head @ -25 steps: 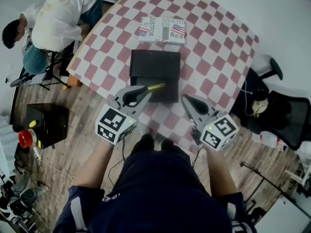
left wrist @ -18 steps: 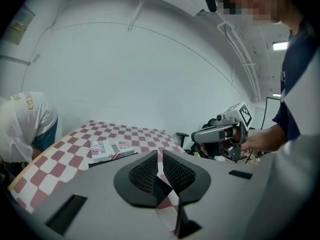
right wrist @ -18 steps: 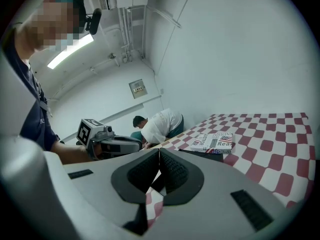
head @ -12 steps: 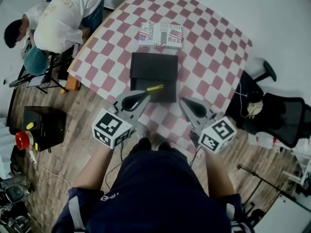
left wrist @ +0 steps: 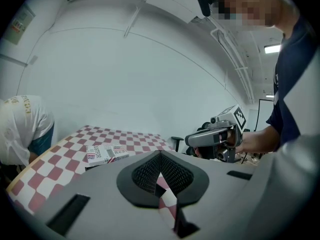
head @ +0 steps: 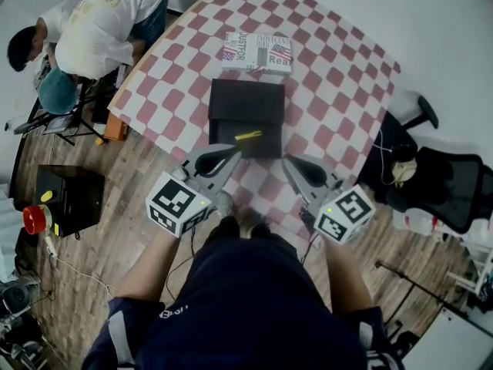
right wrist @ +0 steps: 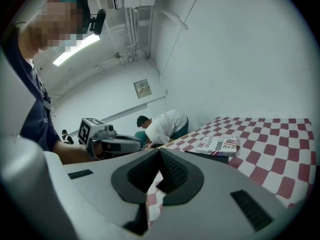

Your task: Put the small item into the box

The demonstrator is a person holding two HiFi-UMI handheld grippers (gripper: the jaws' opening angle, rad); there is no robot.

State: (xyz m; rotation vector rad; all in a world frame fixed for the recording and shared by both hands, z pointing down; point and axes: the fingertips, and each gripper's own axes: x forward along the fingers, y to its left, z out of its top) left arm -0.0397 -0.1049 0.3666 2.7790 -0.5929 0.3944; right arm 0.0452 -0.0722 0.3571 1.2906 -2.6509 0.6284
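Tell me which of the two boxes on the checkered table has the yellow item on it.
The black box: the yellow item lies on its near part. The printed box beyond it has nothing on it.

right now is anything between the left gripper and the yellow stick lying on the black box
Nothing visible does. The yellow stick lies uncovered on the near half of the black box, just beyond the tip of the left gripper, which is shut and empty. Only bare box surface lies between them.

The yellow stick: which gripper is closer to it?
Left. The left gripper points at the yellow stick from just below-left, by the black box edge; the right gripper sits farther off, below-right.
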